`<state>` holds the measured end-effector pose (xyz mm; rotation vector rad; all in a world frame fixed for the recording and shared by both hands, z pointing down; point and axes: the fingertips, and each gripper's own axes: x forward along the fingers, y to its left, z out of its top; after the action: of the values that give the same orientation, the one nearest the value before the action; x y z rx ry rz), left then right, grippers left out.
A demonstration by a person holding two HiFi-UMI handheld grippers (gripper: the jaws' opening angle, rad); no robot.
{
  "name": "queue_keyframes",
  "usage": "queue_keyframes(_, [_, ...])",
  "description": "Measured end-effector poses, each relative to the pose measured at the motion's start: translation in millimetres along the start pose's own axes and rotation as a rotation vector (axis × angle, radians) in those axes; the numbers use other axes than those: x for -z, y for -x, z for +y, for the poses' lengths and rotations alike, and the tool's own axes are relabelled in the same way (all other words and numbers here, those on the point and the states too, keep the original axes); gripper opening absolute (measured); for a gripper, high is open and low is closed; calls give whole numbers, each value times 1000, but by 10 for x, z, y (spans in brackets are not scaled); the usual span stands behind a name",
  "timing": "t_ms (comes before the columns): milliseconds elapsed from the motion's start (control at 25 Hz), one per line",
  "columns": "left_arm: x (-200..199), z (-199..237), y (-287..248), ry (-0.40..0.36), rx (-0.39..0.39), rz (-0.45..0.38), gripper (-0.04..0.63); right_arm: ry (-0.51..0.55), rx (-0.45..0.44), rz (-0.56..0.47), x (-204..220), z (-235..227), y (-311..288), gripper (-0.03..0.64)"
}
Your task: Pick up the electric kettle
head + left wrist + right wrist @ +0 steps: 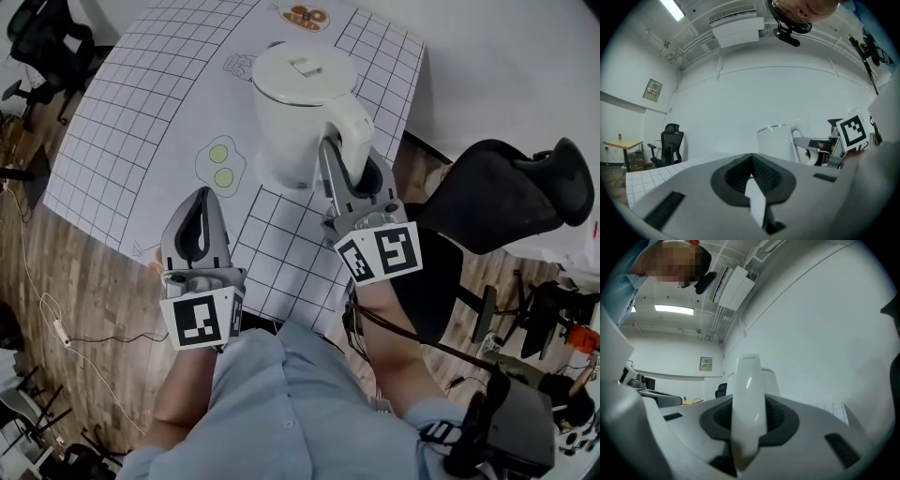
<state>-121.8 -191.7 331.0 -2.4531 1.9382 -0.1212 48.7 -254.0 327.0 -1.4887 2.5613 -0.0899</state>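
1. The left tongs (201,202) come first, near-left of the kettle (295,103) and well apart from it, above the near edge of the grid mat (141,103). They are pressed together on nothing and point level. They are best kept on that side, out of the lift path but ready to steady the kettle's body if it swings.
2. The right tongs (354,167) are at the kettle's near-right side, pinching its handle (354,127). In the right gripper view the white handle (749,390) stands upright between the dark pads, which press on both of its flanks.
3. The body hangs beyond that grip, so the kettle will likely want to nose down. The wrist should be kept stiff and the pinch firm, with the handle square between the pads and not creeping toward their tips.
4. The kettle is upright over the mat on the desk (469,66), with its lid down. No view shows whether its bottom is clear of the mat. If a power base sits under it, a straight vertical rise should part them cleanly, whereas a sideways pull could drag the base along.
5. An egg drawing (221,164) lies left of the kettle and a food drawing (305,16) lies beyond it. Both are flat print, so nothing stands near enough to bump.
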Motion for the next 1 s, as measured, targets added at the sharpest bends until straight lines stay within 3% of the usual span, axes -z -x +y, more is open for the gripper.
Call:
queue_keyframes(320, [-262,-111,467,42,-59,-72,-2,34,-64,-59,-561,199,122,91])
queue_keyframes(560, [-743,-335,344,41,-119,-67,-2,-3,-138,-40,-1121,0,-65,91])
queue_keyframes(720, [-642,-18,229,38,-152,-95,-2,3,-165,-38,-895,169,-292,91])
queue_keyframes(1000, [-305,711,870,35,-156,-105,-2,8,-212,-16,-314,1196,-360,91])
